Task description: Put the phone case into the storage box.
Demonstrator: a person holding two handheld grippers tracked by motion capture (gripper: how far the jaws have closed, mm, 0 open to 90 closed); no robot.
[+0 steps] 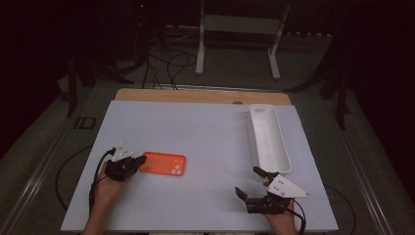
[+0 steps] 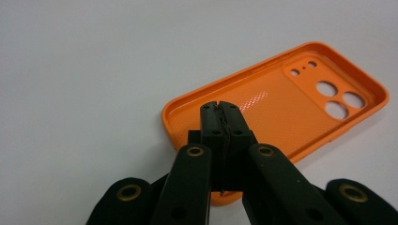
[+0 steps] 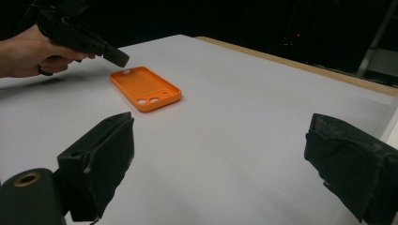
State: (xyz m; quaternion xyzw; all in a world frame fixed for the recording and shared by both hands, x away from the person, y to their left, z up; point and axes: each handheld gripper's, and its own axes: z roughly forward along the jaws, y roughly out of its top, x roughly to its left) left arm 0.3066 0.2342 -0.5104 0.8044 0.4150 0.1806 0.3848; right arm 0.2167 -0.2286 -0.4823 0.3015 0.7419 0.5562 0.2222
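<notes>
Phone case [image 1: 164,163]: orange, lying flat on the desk, hollow side up, camera cut-outs at its right end in the high view; sits in the left half of the desk, toward the near edge.
Desk [image 1: 205,132]: wide white sheet over a wooden top, a strip of wood showing along the far edge.
Tray [image 1: 268,138]: long white trough, right side of the desk, running near to far; well apart from the phone case.
Right gripper [image 1: 252,183]: near-right corner of the desk, just short of the tray's near end; jaws spread wide, nothing between them. Right gripper view shows bare desk in the gap between its two pads.
Left gripper [image 2: 220,115]: held by the left hand [image 1: 105,188] at the case's left end. Jaws pressed together, tips meeting over the near short end of the case. Left gripper view shows the near rim passing beneath the closed tips; whether the rim is pinched cannot be told.
Left gripper, from the right gripper view: dark nose pointing down at the case's far short end, close above it.
Cables: black leads trailing from each gripper toward the near desk edge.
</notes>
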